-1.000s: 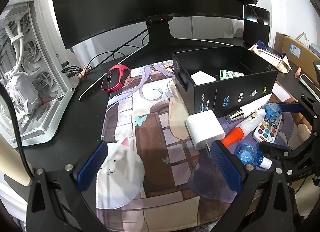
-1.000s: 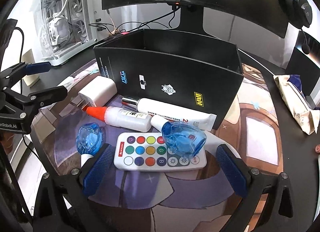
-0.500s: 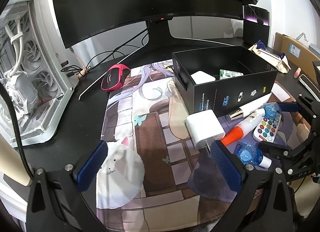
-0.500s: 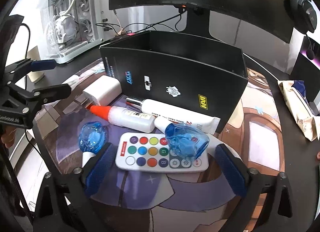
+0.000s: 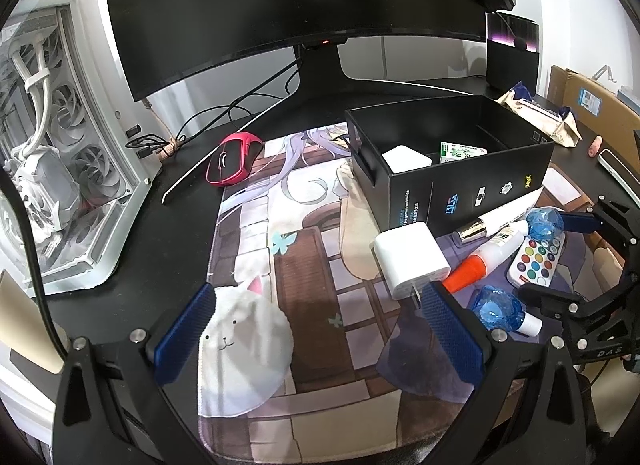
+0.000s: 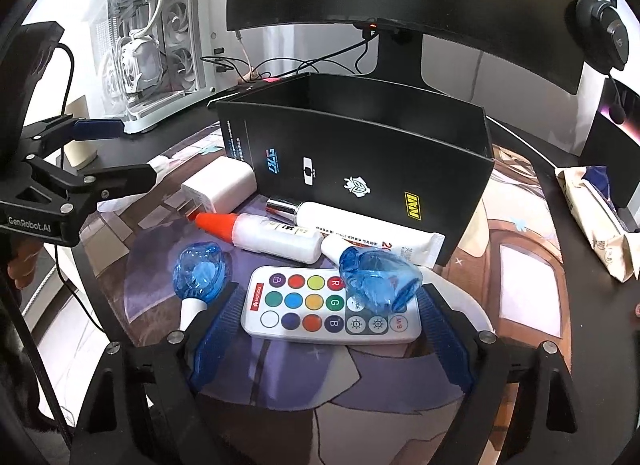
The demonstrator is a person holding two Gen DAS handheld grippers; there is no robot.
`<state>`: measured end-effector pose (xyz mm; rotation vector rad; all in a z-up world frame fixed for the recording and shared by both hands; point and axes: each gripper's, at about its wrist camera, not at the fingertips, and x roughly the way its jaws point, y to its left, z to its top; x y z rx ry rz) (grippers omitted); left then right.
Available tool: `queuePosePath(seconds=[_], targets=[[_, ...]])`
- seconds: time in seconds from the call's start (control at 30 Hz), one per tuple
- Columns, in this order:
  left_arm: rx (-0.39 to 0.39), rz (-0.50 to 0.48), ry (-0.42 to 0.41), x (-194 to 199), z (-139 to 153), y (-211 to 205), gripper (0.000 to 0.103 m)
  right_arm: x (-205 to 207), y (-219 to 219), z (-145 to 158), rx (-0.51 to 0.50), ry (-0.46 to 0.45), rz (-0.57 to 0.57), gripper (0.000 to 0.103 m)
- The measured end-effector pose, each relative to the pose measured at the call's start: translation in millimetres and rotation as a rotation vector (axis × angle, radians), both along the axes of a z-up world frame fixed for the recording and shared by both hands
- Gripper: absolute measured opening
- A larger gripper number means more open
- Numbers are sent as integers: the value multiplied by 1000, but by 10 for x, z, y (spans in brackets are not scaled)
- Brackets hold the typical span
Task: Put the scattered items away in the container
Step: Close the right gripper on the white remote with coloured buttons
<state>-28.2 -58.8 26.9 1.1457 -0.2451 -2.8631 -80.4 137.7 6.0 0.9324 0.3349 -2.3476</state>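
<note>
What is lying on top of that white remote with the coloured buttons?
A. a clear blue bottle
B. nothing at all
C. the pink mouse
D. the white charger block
A: a clear blue bottle lies tipped over across the far right corner of the remote, covering some of its buttons.

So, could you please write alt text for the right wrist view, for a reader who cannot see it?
The right gripper is closing its blue-padded jaws around a white remote with coloured buttons, not yet touching it; a blue-capped bottle lies across the remote. Behind it sit a glue bottle, a white tube and a white charger before an open black box.
</note>
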Motion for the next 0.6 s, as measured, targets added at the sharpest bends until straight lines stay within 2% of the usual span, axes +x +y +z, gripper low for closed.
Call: queuePosePath(seconds=[0.6], targets=[[-3, -12, -7, -8, -32, 46, 103, 119, 260, 170, -37, 22, -30, 87]])
